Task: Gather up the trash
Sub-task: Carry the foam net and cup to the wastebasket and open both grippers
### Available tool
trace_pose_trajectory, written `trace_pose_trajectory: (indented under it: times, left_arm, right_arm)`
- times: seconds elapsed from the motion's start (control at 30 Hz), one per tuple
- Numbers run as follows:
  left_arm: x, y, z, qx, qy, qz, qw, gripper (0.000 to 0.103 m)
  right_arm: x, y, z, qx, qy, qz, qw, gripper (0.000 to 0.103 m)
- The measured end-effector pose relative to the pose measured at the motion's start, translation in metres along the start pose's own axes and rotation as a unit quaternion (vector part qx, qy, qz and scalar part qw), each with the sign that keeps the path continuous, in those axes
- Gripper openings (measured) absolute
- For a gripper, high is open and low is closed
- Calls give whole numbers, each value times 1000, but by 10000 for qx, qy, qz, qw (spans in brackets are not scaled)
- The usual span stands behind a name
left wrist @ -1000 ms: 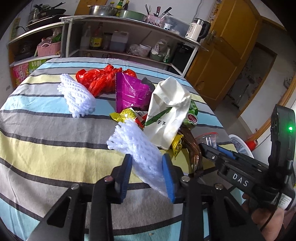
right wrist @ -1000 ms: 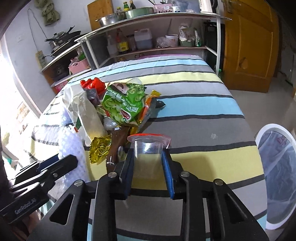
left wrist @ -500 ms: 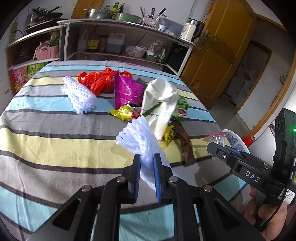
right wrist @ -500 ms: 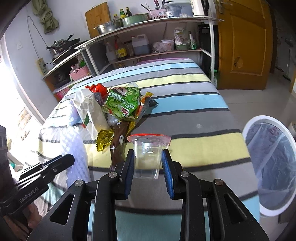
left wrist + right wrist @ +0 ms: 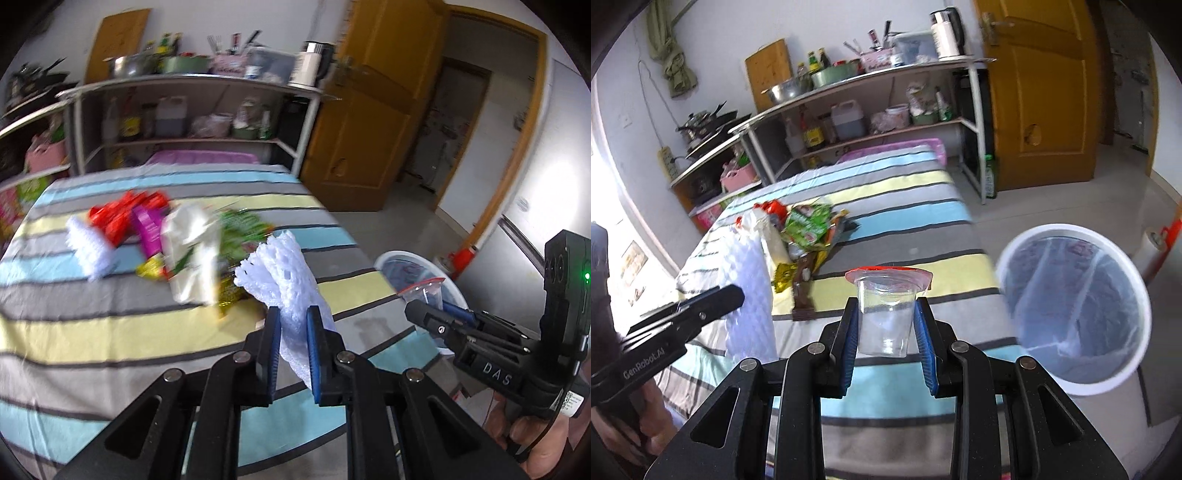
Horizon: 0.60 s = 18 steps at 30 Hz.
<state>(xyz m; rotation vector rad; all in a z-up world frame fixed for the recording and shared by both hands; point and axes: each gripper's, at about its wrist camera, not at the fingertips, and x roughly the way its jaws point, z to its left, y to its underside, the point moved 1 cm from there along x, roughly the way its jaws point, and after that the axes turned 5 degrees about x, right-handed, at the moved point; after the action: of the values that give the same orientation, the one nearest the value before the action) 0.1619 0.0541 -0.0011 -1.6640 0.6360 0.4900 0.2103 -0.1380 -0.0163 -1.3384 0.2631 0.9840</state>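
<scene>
The striped cloth-covered tabletop (image 5: 886,199) fills the middle of both views. At right in the right wrist view stands a round white bin lined with a clear bag (image 5: 1075,306). A heap of wrappers (image 5: 177,236) lies centre-left. The left tool (image 5: 291,332) is clamped on a white foam fruit net (image 5: 284,273); the right tool (image 5: 886,328) grips a clear plastic cup with a red-edged lid (image 5: 886,310).

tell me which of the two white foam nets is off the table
The foam net clamped in the left gripper, lifted near the camera. The other foam net lies on the striped table beside the red bag.
</scene>
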Motion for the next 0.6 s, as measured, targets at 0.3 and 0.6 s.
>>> trace_pose_trajectory:
  times: [0.3,0.6]
  left_arm:
    - [43,-32,-60,545,543,80,9970,14]
    - [96,-52,-120,1003,1081,370,9884,15]
  right_arm:
    - [-20,-4,-60,358,521,-207,9978,31]
    - [-15,-5,-123,826,875,-198,9925,31]
